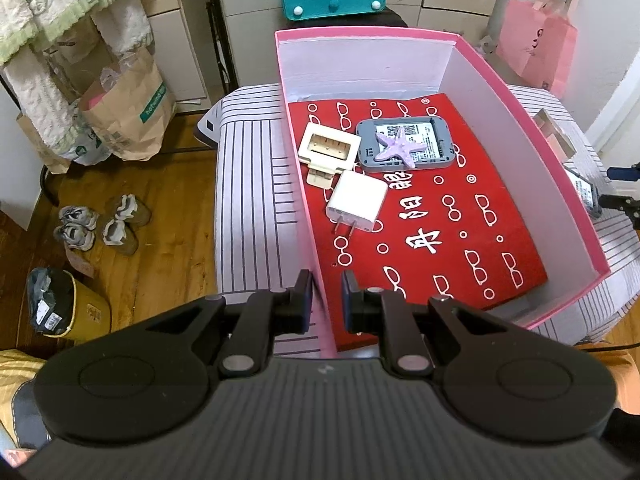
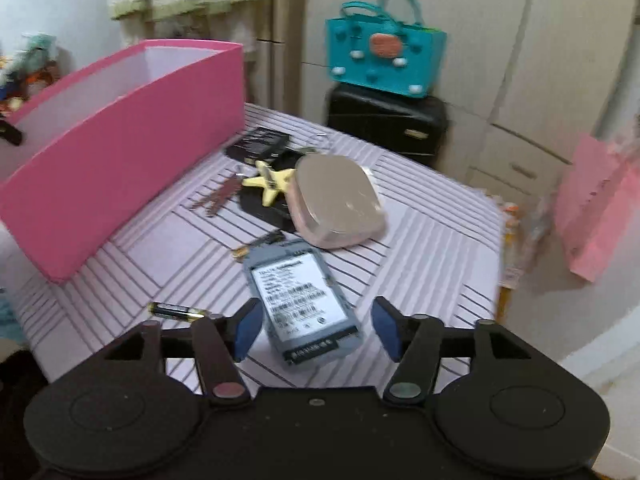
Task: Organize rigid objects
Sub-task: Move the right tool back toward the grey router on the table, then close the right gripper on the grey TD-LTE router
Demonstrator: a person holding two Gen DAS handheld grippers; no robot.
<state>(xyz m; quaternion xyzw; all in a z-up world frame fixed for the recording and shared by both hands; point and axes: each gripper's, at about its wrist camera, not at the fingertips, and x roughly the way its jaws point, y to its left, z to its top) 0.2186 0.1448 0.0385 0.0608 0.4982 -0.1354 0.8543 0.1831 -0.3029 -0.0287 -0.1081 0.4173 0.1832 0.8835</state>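
A pink box [image 1: 520,92] fills the upper right of the left wrist view. At bottom centre, the left gripper [image 1: 326,300] is clamped on the box's near wall. In the right wrist view the right gripper [image 2: 316,330] stands apart, its jaws straddling a grey device [image 2: 302,296] at lower centre, pads clear.

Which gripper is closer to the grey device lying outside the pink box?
Right. The right gripper is open with the grey device lying between its fingers. The left gripper is shut on the pink box's near-left wall, across the box from it.
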